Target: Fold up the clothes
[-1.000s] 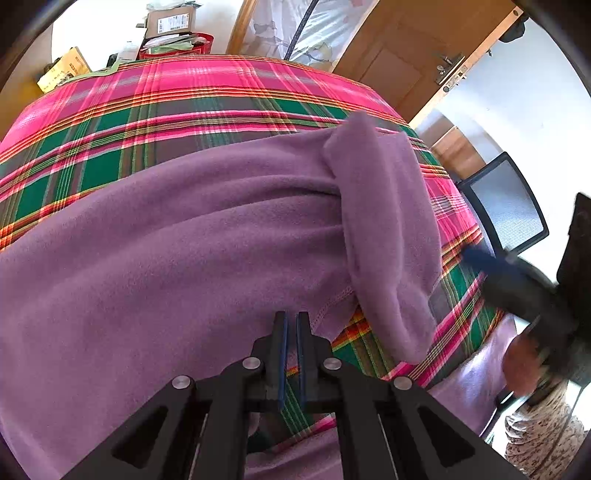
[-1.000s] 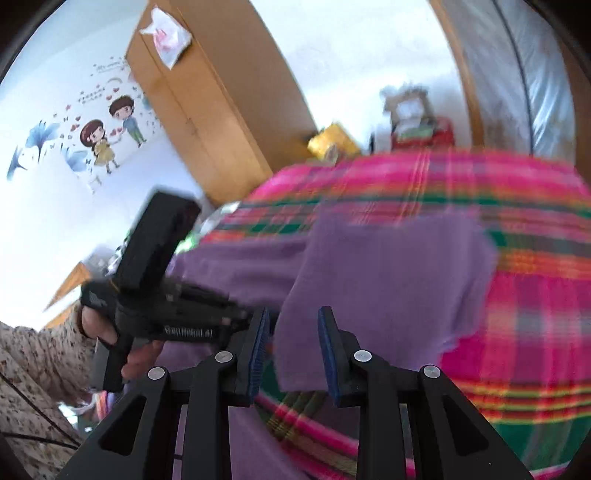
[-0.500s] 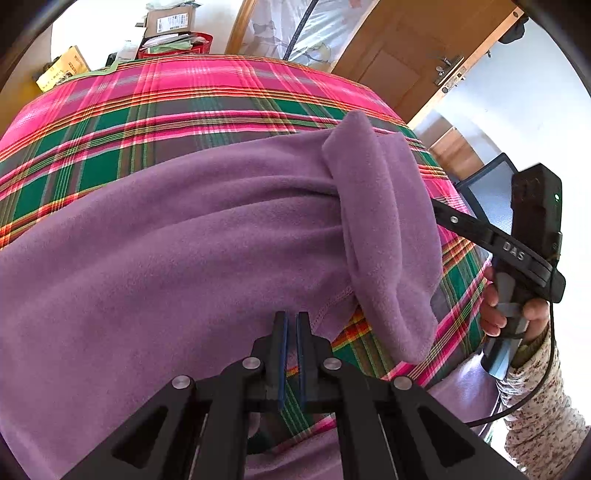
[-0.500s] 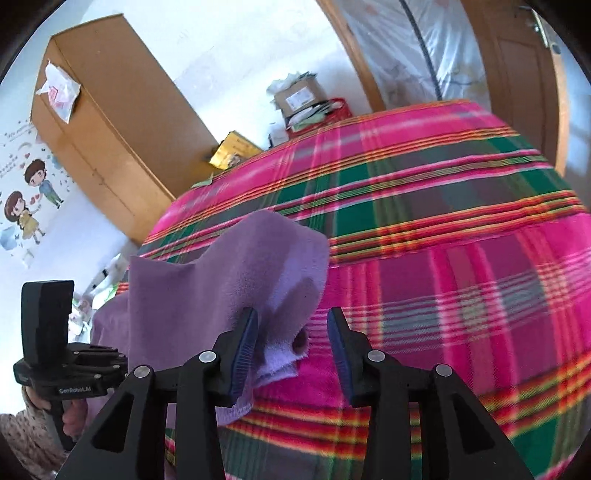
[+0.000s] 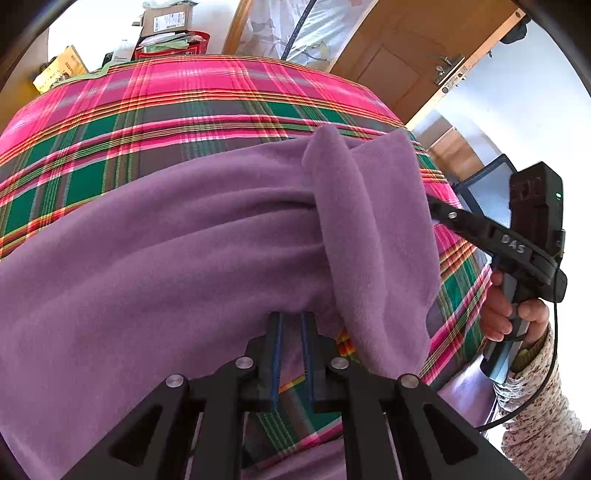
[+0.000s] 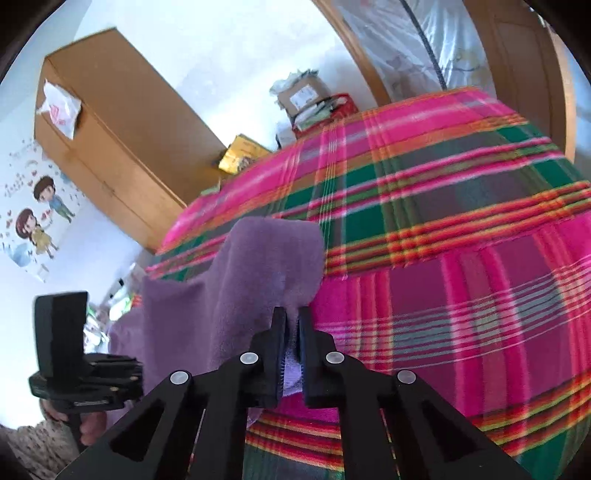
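A purple fleece garment (image 5: 166,266) lies spread over the pink and green plaid bedcover (image 5: 184,110). Its sleeve (image 5: 373,240) is folded back toward me on the right. My left gripper (image 5: 291,325) sits at the garment's near hem. Its jaws are opening, a narrow gap shows, and the hem lies loosely between the tips. My right gripper (image 6: 291,325) is closing and pinches the end of the sleeve (image 6: 269,258), with fleece bunched between its pads. In the left wrist view its tips are hidden behind the sleeve; a hand (image 5: 517,317) holds its handle.
Cardboard boxes and a red basket (image 5: 166,29) stand past the bed's far edge, beside a yellow box (image 5: 62,70). A wooden wardrobe (image 6: 122,140) is at the left. A door (image 5: 406,62) and a dark chair back (image 5: 491,192) are at the right.
The right gripper came in from the right to the sleeve's end and closed on it. The left jaws parted slightly at the hem; the left hand stayed put.
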The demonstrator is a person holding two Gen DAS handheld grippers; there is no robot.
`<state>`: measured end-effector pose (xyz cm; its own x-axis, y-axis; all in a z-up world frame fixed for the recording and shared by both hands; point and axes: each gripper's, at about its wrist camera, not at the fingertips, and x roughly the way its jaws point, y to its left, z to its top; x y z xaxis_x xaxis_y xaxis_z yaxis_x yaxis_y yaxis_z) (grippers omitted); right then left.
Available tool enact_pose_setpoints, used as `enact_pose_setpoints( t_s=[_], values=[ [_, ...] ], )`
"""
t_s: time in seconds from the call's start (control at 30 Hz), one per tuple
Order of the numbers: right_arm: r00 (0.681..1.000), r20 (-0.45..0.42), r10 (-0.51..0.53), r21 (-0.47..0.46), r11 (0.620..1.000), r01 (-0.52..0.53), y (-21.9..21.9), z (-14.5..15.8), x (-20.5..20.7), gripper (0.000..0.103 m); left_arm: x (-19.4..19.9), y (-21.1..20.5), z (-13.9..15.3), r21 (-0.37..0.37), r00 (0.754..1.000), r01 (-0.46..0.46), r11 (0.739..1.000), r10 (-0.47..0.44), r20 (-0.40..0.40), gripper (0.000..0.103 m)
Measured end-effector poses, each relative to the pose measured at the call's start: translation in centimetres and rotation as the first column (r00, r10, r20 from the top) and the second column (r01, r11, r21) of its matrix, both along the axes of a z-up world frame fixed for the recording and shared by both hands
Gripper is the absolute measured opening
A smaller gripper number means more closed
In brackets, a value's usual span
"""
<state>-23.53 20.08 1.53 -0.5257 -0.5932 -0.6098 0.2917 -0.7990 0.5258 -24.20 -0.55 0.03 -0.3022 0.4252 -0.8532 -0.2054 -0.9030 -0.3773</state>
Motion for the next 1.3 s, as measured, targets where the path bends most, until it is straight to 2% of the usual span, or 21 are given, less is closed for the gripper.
enact_pose_setpoints(
  t_s=[0.27, 0.47, 0.7, 0.93, 1.3],
  values=[
    [0.989, -0.065, -0.136, 0.025, 0.99, 0.138, 4.0, 2.3, -0.2, 0.006, -0.4, 0.8, 0.3, -0.006, 1.0, -0.001, 1.0, 0.001, -0.003, 0.01],
    [0.958, -0.111, -0.266, 0.084, 0.958, 0.276, 8.0, 3.5, -0.3, 0.006, -1.4, 1.4, 1.1, -0.013, 0.999, 0.005, 1.0, -0.006, -0.032, 0.01],
    [0.905, -0.166, -0.393, 0.209, 0.882, 0.421, 12.2, 4.2, -0.8, 0.006, -2.9, 0.9, 0.6, -0.009, 0.999, -0.036, 0.999, 0.036, -0.024, 0.01],
    [0.855, -0.178, -0.487, 0.319, 0.793, 0.518, 15.4, 3.4, -2.6, 0.006, -4.0, 1.2, -0.1, -0.033, 1.0, -0.027, 0.999, 0.026, -0.006, 0.011],
    [0.739, -0.223, -0.636, 0.395, 0.634, 0.665, 19.7, 2.9, -4.5, 0.006, -4.7, 0.8, -0.2, -0.03, 1.0, -0.019, 0.999, 0.019, 0.007, 0.011]
  ],
)
